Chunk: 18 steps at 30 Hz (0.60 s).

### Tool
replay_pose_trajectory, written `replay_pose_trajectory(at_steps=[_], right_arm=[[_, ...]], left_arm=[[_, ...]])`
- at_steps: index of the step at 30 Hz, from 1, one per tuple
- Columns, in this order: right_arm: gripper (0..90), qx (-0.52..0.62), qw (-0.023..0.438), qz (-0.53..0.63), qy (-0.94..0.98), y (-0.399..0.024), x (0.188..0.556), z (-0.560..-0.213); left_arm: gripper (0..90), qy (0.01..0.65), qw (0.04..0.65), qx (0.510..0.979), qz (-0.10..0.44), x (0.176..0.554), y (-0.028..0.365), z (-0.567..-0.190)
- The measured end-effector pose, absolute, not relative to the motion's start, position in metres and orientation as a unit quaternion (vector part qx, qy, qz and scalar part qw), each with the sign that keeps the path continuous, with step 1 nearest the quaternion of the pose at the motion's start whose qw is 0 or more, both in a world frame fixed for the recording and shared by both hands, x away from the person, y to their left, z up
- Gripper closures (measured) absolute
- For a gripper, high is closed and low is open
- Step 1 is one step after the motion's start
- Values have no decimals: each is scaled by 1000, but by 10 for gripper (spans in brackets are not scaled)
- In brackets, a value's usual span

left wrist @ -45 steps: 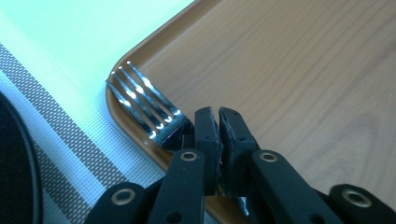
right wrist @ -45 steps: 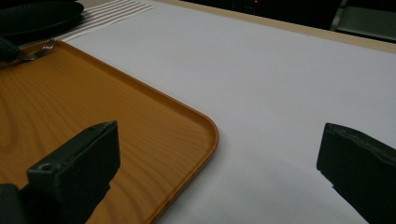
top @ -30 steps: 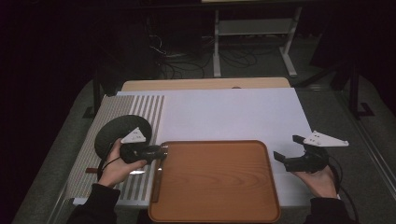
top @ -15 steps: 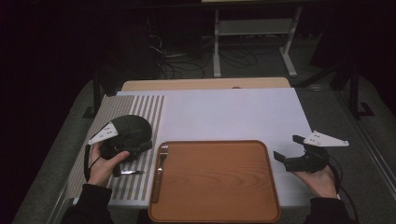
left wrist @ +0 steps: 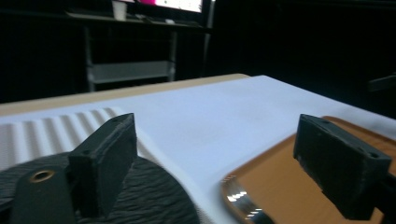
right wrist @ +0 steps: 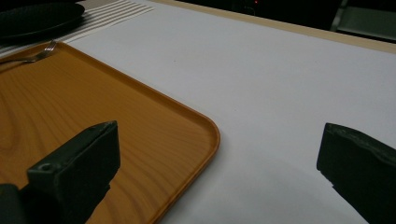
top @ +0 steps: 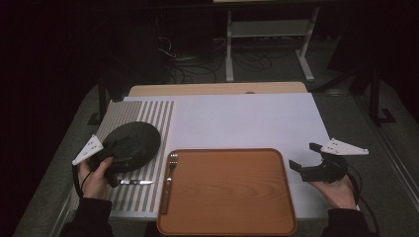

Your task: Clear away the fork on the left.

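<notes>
High view, fork (top: 170, 174) on tray (top: 232, 197) edge, both tools (top: 109, 163) (top: 309, 160) wide, holding nothing.

Table (top: 257, 118): tray (top: 232, 197), plate (top: 136, 140), knife (top: 136, 182)

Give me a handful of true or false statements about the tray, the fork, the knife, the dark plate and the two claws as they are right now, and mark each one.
1. The fork lies along the left edge of the tray. True.
2. The knife lies on the tray. False: it lies on the striped mat, left of the tray.
3. The right claw is shut on the fork. False: it is open and holds nothing, right of the tray.
4. The dark plate sits on the striped mat. True.
5. The left claw is open. True.
</notes>
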State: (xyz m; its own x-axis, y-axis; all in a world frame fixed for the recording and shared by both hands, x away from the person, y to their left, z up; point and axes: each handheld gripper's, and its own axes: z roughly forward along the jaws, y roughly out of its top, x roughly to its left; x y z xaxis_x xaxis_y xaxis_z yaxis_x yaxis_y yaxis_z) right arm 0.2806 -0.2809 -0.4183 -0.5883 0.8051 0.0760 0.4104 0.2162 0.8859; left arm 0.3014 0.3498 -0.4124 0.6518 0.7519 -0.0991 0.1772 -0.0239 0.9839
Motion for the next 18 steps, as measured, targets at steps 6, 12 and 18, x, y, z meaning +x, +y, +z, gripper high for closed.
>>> replay_pose_trajectory(at_steps=[6,12,18], right_arm=[[0,404,205,478,752,-281,281,-418],[0,404,206,478,752,-281,281,-418],[0,404,207,480,751,-281,280,-418]], left_arm=[[7,349,599,667,272,298,359,-417],[0,342,591,675,280,294,363,-421],[0,342,594,674,274,291,368,-423]])
